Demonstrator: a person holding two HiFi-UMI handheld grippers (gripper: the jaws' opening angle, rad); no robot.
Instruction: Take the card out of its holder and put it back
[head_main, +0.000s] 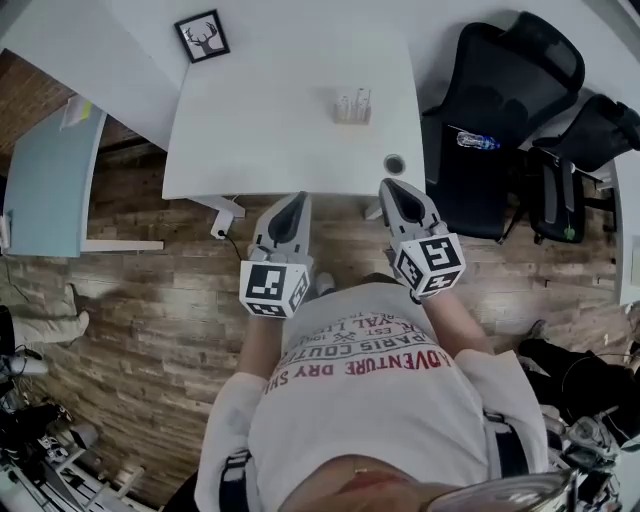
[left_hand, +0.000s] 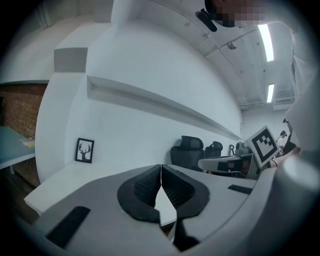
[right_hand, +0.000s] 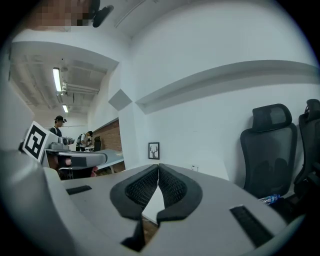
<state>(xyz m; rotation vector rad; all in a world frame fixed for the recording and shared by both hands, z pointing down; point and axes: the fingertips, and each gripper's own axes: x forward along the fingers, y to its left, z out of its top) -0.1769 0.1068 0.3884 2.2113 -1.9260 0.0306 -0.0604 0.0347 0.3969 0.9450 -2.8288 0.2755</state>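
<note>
- The left gripper (left_hand: 161, 169) has its two dark ribbed pads pressed together at the tips, with nothing between them.
- The right gripper (right_hand: 158, 169) is closed the same way and also holds nothing.
- In the head view both grippers hang side by side over the wooden floor (head_main: 140, 300). Their tips reach the near edge of the white table (head_main: 260, 130) and touch nothing on it.
- The person's hands are hidden under the gripper bodies and their marker cubes. Only the forearms and a printed shirt show.
- The card holder (head_main: 352, 107) stands toward the far right of the table, well apart from both grippers.
- It shows as a small pale stand with thin, glassy upright pieces. It is too small to tell what sits in it.
- The left gripper view does not show the card holder.
- A small round dark object (head_main: 394, 164) lies near the table's right front corner, just beyond the right gripper's tips. What it is cannot be told.
- A framed deer picture (head_main: 202, 36) stands at the table's far left corner.
- Black office chairs (head_main: 490, 100) stand to the right of the table, one with a bottle (head_main: 478, 141) on its seat.
</note>
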